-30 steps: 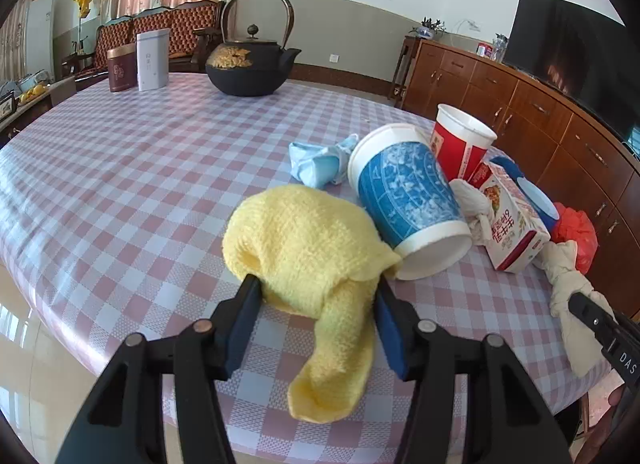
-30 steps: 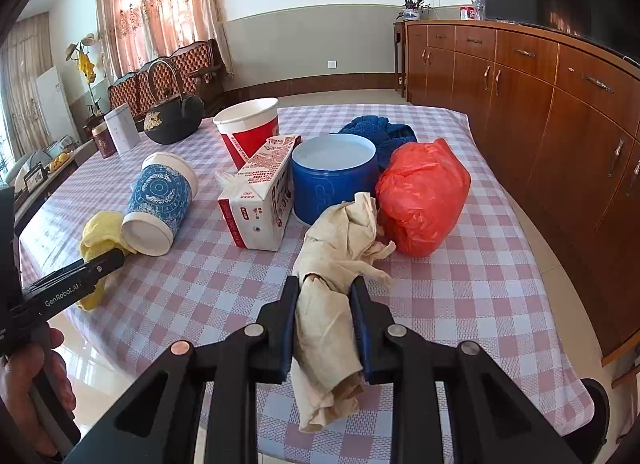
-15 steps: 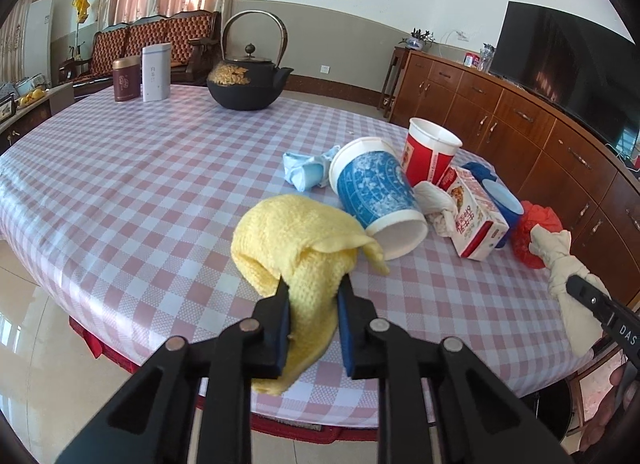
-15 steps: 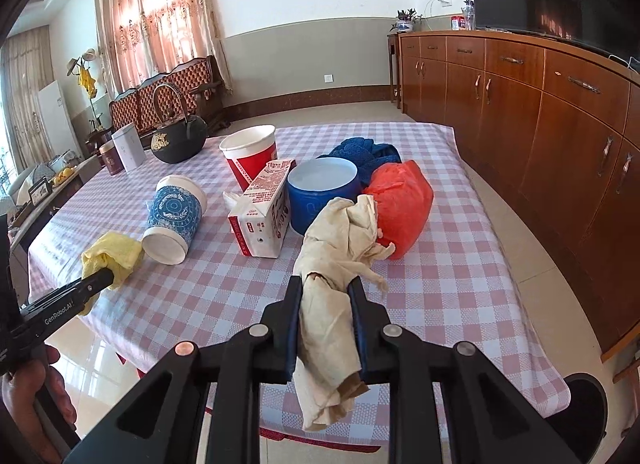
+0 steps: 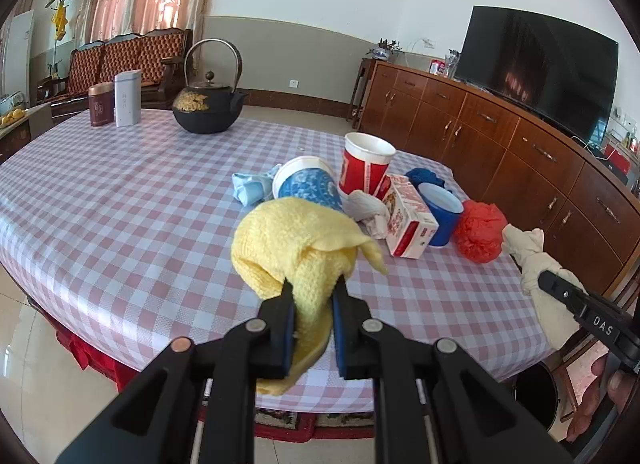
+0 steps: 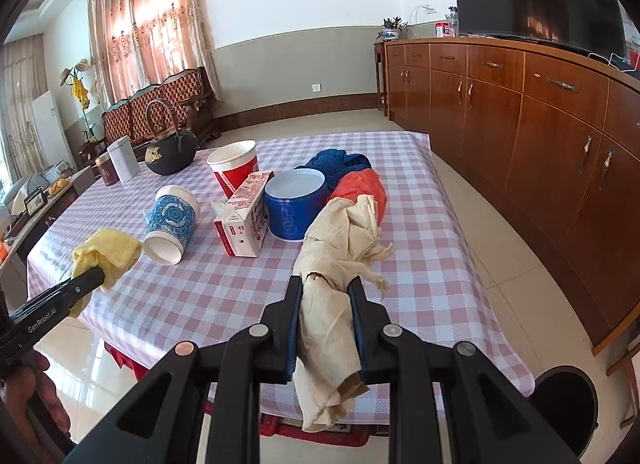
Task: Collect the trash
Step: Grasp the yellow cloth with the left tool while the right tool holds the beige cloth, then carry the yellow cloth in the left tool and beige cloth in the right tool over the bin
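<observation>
Presently my left tongs (image 5: 313,296) are closing on the soft yellow knitted cloth (image 5: 294,240), my right tongs (image 6: 325,304) pinching the limp beige crumpled rag (image 6: 340,248) mid-bundle; both light, droopy.

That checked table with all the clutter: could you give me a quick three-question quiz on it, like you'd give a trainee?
1. True or false: the left gripper has the yellow cloth between its pads.
2. Which cup lies on its side? A) red paper cup B) blue patterned cup C) blue tub
3. Fill in: the right gripper is clamped on a ____ rag.

Key: 1 true; 2 B; 3 beige.
</observation>
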`<state>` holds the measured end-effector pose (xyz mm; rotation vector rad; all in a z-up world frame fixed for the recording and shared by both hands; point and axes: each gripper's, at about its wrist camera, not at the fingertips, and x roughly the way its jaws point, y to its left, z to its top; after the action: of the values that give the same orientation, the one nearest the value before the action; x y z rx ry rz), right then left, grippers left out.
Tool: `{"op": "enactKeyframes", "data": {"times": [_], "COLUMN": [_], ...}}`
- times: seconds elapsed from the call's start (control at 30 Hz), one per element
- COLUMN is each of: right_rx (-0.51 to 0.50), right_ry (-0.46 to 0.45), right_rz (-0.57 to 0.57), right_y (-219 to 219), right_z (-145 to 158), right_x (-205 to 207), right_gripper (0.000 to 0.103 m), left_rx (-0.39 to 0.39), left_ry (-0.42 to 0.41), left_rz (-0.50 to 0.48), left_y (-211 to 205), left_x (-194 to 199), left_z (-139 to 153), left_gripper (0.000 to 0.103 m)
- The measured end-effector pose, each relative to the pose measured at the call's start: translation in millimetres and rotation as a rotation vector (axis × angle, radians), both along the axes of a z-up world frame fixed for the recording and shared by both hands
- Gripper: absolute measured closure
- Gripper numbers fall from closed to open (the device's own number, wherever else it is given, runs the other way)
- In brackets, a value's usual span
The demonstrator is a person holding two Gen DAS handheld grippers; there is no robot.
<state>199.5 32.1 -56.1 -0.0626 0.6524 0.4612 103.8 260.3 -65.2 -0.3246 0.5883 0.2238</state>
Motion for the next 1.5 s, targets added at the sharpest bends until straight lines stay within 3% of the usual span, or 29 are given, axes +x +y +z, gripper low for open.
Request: {"op": "enactKeyframes", "data": {"times": [0.67, 1.5], "right_rx": [0.005, -0.039], "right_ry": [-0.054, -0.058], "right_rz": [-0.166, -0.407], "right_y": [-111, -251], "right_z": [27, 30], "right_x": [-34, -69], "right_gripper": [0.08, 0.08], "left_rx": [0.059, 0.083], "left_ry": [-0.063, -0.082], "left_rz": [-0.234, -0.545], "left_y": [-114, -250], "left_x": [3, 25], "left_z": [35, 39], "left_gripper": [0.086, 0.086]}}
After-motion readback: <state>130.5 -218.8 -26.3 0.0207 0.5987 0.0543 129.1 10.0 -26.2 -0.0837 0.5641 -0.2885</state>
